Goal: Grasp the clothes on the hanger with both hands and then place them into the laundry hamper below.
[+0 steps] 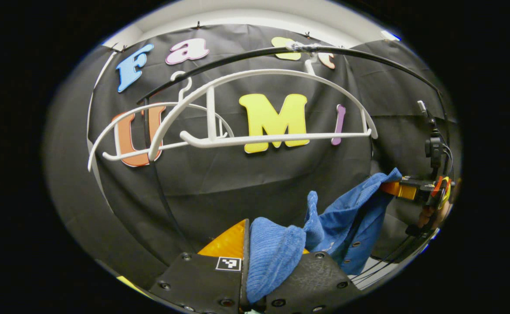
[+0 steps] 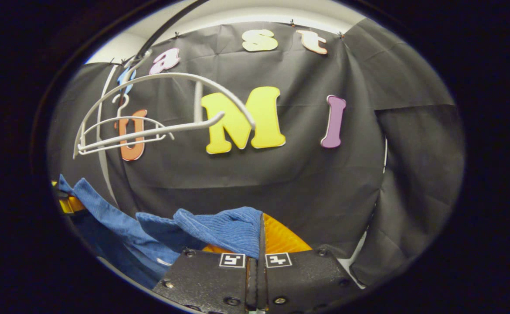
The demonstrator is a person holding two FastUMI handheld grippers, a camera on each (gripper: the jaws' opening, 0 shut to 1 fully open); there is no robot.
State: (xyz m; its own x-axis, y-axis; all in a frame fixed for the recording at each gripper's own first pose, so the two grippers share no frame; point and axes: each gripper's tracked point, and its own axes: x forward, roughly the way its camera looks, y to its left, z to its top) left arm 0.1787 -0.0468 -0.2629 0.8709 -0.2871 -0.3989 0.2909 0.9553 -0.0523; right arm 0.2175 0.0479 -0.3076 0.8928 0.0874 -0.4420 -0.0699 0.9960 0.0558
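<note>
Big black cloth wall point(image 1: 246, 183) at the back. In front of it, a dark rail point(image 1: 237, 59) up high, with two bare white hangers: a near one point(image 1: 259, 138) and a far one point(image 1: 126, 152) behind it. Lower down, well under the hangers, a blue shirt with buttons point(image 1: 346, 226), stretched between both claws, off the hangers. Left claw point(image 1: 248, 261) closed tight on one bunched blue end. Right claw point(image 2: 259, 261) pinched narrow on the other end of the shirt point(image 2: 220, 229). In the left gripper view, right claw point(image 1: 405, 191) far off at the right edge, gripping the cloth, with a hand point(image 1: 433, 213) behind it.
</note>
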